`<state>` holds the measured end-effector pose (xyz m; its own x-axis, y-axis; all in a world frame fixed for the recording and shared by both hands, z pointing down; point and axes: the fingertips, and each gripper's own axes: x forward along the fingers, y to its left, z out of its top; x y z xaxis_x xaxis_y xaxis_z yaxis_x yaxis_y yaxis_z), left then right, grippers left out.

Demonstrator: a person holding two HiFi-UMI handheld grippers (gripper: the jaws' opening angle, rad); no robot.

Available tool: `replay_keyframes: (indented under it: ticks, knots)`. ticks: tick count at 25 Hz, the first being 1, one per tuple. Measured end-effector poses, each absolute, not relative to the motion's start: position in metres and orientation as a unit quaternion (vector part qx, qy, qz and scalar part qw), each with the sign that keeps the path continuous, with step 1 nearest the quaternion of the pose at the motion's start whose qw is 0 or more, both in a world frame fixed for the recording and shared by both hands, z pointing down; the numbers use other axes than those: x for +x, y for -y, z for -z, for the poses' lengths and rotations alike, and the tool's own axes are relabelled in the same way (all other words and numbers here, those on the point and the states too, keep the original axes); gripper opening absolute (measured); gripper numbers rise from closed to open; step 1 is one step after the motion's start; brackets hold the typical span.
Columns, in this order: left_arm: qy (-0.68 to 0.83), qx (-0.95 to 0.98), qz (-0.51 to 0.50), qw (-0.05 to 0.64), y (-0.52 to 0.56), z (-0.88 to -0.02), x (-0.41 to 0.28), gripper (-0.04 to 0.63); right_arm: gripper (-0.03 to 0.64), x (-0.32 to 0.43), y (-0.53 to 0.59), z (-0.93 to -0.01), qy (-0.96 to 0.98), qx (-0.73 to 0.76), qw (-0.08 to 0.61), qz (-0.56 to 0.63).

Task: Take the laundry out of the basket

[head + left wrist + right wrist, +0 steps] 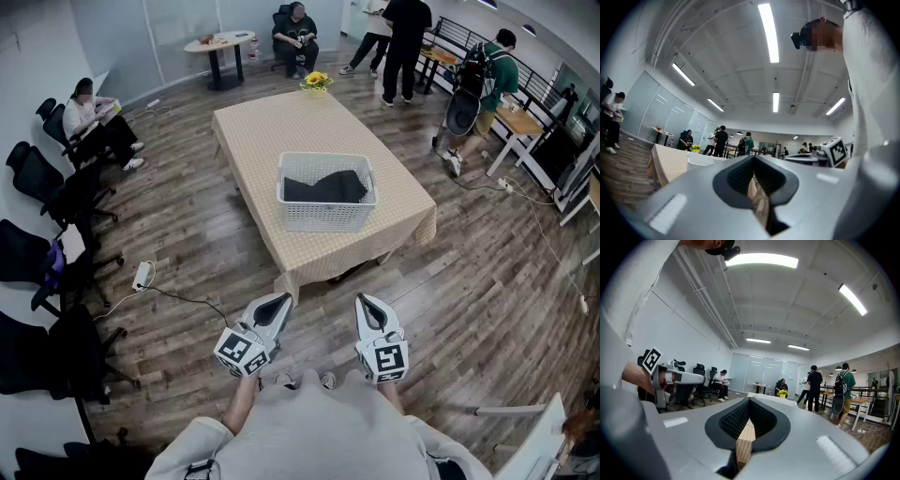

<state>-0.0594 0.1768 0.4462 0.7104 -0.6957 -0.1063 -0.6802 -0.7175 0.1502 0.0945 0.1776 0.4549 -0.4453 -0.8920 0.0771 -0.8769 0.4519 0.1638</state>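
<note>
1. Wooden floor runs through an open office, and a long desk [403,202] with a checked cloth stands in the middle of it.
2. A white basket [327,219] sits on the near half of this desk. The dark laundry [323,187] lies inside the basket, below its rim.
3. Yellow flowers [316,81] stand at the desk's end beyond the basket.
4. Both tools hang well short of the basket, on its near side and off the desk.
5. The left gripper [277,302] has its fingers [736,180] closed tip to tip, with nothing between them.
6. The right gripper [367,304] also has its fingers [737,422] pressed together and empty.
7. I judge that the task has not yet begun.
8. Risk: fingers that reach the basket closed only push the cloth down.
9. Risk: the basket looks light, so a pull on the laundry may lift it or slide it.
10. Risk: a low grip may catch the desk's cloth.
11. Risk: a cable [178,298] lies on the floor left of the basket, and a foot can catch it.
</note>
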Motion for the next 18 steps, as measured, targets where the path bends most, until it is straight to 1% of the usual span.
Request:
replay_keyframes:
  ticks: [12,18]
  knots:
    - [0.375,0.923,0.078,0.047,-0.177,-0.445,-0.049,0.011,-0.002,0.103,-0.174,-0.459,0.852,0.515,0.073,0.051]
    - [0.379,0.921,0.074,0.051,-0.173,-0.448,-0.040,0.011,0.000,0.111,-0.173,-0.459,0.865,0.498,0.048,0.036]
